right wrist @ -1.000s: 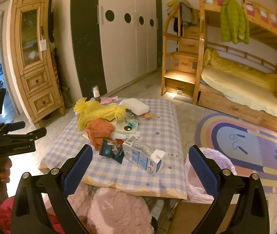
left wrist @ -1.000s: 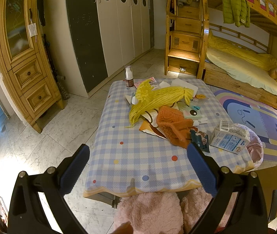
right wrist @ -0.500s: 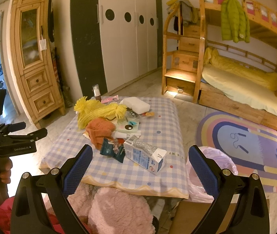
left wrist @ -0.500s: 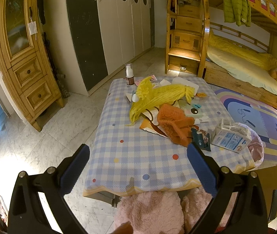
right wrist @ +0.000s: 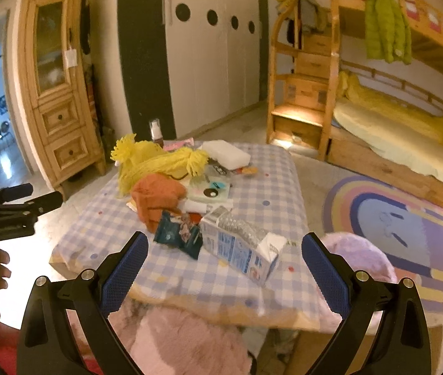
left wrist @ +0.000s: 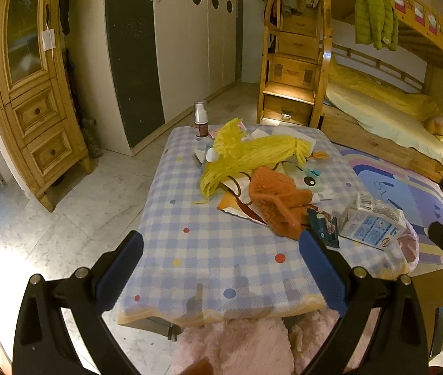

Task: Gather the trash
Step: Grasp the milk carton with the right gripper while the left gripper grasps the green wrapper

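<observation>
A blue-and-white milk carton lies on its side near the front of the checked table, with a crushed clear bottle resting on it. A dark teal wrapper lies just left of the carton. In the left wrist view the carton and wrapper sit at the table's right edge. My right gripper hovers open over the table's near edge, close to the carton. My left gripper stands open above the front of the table, holding nothing.
A pink bin bag stands on the floor right of the table. Yellow yarn, an orange knit, a brown bottle, a white block and papers crowd the table's far half. Pink fluffy slippers are below. Bunk bed at right.
Both grippers have moved forward toward the table. The right one has come closer to the carton and wrapper. Both remain open.
</observation>
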Demonstrator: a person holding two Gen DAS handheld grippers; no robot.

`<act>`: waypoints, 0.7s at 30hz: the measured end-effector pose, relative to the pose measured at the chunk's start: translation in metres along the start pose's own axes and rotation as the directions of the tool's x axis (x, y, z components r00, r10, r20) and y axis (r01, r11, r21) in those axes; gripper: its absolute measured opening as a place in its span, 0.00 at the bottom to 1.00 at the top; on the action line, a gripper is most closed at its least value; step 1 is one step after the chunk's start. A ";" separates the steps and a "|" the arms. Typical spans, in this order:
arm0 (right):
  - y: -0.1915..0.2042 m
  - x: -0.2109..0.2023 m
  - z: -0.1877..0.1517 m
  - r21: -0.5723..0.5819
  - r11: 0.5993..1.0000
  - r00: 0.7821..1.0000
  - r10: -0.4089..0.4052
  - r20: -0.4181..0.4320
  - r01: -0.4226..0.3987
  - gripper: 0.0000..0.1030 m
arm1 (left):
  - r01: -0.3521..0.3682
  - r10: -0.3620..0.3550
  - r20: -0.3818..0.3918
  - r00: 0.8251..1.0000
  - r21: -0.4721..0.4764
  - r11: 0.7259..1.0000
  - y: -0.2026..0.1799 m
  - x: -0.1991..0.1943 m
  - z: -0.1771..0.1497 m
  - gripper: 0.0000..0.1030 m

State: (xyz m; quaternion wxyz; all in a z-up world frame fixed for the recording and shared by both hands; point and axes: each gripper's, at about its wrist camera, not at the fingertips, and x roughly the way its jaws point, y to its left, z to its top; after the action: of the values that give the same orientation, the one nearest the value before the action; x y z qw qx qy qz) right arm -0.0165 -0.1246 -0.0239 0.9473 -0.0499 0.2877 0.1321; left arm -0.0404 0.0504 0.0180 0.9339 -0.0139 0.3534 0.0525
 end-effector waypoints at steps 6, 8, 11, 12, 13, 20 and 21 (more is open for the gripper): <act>-0.016 0.041 -0.011 -0.046 0.999 0.998 -0.003 -0.068 0.000 0.95 | 0.019 -0.018 -0.022 1.000 0.018 1.000 -0.012 0.020 -0.002 0.94; -0.023 0.053 -0.012 -0.031 0.999 0.996 0.003 -0.092 -0.006 0.93 | 0.040 -0.039 -0.060 0.997 0.017 0.999 -0.016 0.033 -0.003 0.94; -0.035 0.070 -0.015 -0.012 0.999 0.993 0.028 -0.111 -0.029 0.92 | 0.051 -0.050 -0.092 0.994 0.015 0.999 -0.021 0.047 -0.004 0.94; -0.038 0.074 -0.016 -0.013 0.999 0.993 0.039 -0.114 -0.041 0.91 | 0.052 -0.050 -0.099 0.994 0.019 0.998 -0.022 0.050 -0.004 0.94; -0.040 0.079 -0.016 -0.013 0.998 0.991 0.063 -0.119 -0.065 0.90 | 0.046 -0.043 -0.106 0.993 0.029 0.999 -0.025 0.054 -0.005 0.94; -0.045 0.098 -0.017 -0.054 0.988 0.984 0.134 -0.119 -0.141 0.87 | 0.036 -0.026 -0.122 0.992 0.079 0.996 -0.034 0.066 -0.004 0.94; -0.045 0.100 -0.017 -0.061 0.986 0.982 0.146 -0.122 -0.154 0.76 | 0.042 -0.032 -0.126 0.992 0.078 0.996 -0.034 0.068 -0.004 0.94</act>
State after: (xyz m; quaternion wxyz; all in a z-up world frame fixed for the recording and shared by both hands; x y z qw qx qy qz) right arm 0.0669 -0.1480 -0.0933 0.9137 -0.0690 0.3410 0.2100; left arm 0.0110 0.0226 -0.0299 0.9107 0.0137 0.4123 0.0200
